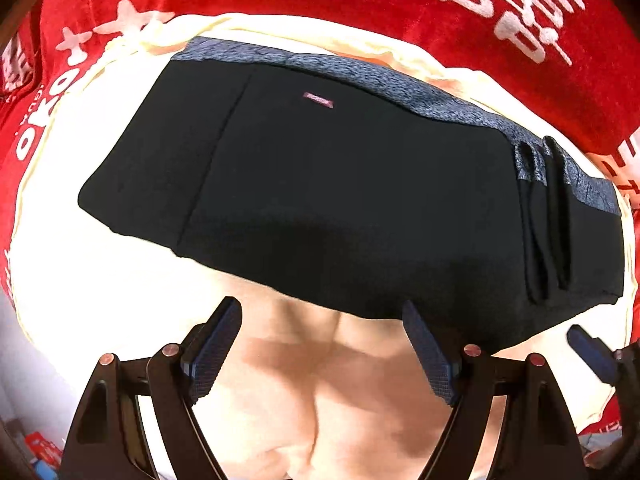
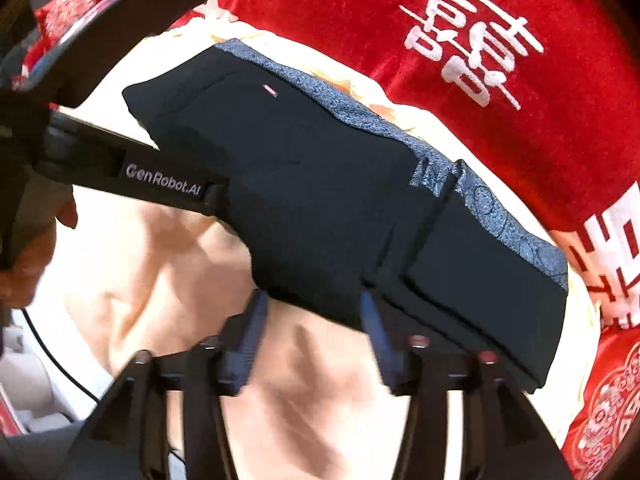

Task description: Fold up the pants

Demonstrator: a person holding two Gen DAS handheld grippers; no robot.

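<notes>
Bright light blows the cream cloth to glare near its left edge. Fisheye bends both views, corners black. The right wrist view is motion-blurred, shadows soft

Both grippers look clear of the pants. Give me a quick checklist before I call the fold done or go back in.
1. Left gripper open, nothing between its jaws: ok.
2. Right gripper open, off the cloth: ok, though its view is blurred.
3. Pants folded into one compact block on the cream sheet: ok.
4. Patterned waistband lying flat along the far edge: ok.
5. Layered edges at the right end flush: not ok, they step.
6. Underside free of creases: cannot tell.
</notes>
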